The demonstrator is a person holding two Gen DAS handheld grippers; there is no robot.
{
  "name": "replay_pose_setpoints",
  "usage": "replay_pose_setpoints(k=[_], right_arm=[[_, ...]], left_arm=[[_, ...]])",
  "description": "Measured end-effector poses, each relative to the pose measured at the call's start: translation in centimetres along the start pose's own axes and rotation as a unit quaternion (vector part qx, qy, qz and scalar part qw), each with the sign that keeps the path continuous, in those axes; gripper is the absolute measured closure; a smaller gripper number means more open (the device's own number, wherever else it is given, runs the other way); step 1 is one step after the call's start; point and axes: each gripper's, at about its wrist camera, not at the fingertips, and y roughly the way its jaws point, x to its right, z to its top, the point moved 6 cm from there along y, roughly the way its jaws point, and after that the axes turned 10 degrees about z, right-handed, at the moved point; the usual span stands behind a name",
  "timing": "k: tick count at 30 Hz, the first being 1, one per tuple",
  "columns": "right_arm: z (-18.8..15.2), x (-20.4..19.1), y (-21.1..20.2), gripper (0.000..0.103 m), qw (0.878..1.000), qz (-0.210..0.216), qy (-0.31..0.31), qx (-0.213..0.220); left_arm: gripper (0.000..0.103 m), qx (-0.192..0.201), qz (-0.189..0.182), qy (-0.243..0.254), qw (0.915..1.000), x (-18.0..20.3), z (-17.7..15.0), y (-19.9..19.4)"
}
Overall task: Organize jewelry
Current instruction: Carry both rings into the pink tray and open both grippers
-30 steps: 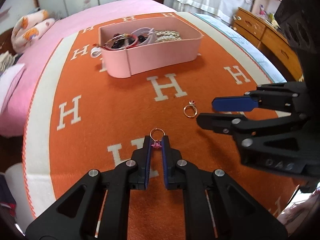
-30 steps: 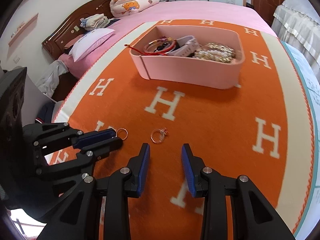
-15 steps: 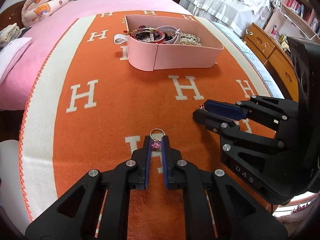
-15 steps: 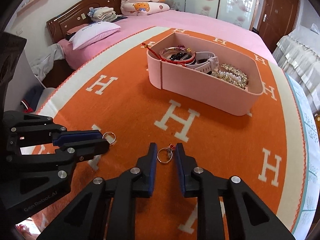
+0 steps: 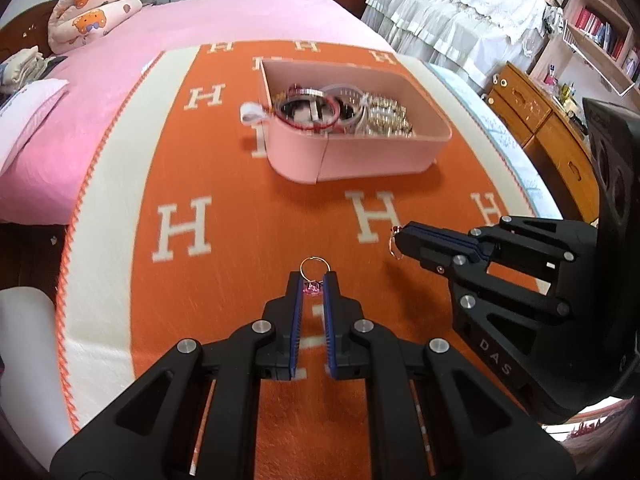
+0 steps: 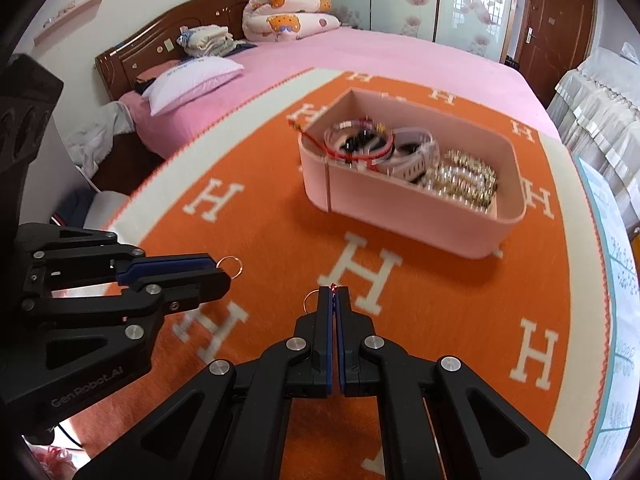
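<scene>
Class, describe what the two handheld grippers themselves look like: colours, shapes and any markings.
Both the left gripper and right gripper are matte black, with triangular cut-out linkages, silver round bolts and blue finger pads. White lettering reads "DAS" and "GenRobot.AI".

Matt black plastic left gripper (image 5: 314,286); polished metal ring (image 5: 315,270); smooth pink box (image 5: 376,156) ahead; napped orange blanket (image 5: 240,264) beneath.

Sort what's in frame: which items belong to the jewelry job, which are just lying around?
Job:
- gold ring with pink stone, held in the left tool
- gold ring with red stone, held in the right tool
- pink oval storage box holding bracelets and chains

Lying about:
- orange H-pattern blanket
- white pillow
- bear-print rolled quilt
- wooden dresser
</scene>
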Motion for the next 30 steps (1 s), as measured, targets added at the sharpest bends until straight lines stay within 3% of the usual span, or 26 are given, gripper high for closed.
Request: replay_pose_setpoints(k=[8,15,19,22,23,24,25,27,30], right_arm=[[4.9,1.2,-4.0,0.102,0.998,-0.003,0.019,0.056],[10.0,5.6,-6.6,0.102,0.992,-0.032,0.065,0.099],[11.5,7.8,-6.3,0.101,0.991,-0.048,0.077,0.097],[11.7,9.0,-4.8,0.100,0.993,-0.050,0.085,0.066],[11.5,9.2,-4.3,0.100,0.993,-0.052,0.089,0.056],[11.3,9.4,-3.8,0.099,0.993,-0.051,0.092,0.050],[11.1,9.5,-3.4,0.098,0.993,-0.048,0.095,0.045],[10.6,9.5,-3.0,0.094,0.993,-0.047,0.098,0.040],[10.1,9.6,-2.6,0.084,0.993,-0.044,0.102,0.037]], left_arm=[[0.095,0.034,-0.002,0.013,0.9993,0.9,5.5,-2.5],[0.095,0.071,0.000,0.027,0.9971,2.8,12.2,-2.7],[0.095,0.075,0.014,0.027,0.9967,3.5,15.1,-1.5],[0.094,0.061,0.024,0.026,0.9975,3.5,16.1,-0.2],[0.092,0.050,0.028,0.024,0.9981,3.3,16.2,0.4],[0.080,0.042,0.030,0.021,0.9985,3.0,16.1,1.0],[0.059,0.033,0.033,0.015,0.9988,2.7,16.1,1.5],[0.049,0.034,0.046,0.000,0.9984,1.9,15.6,1.8],[0.046,0.031,0.048,-0.018,0.9982,0.9,15.1,2.0]])
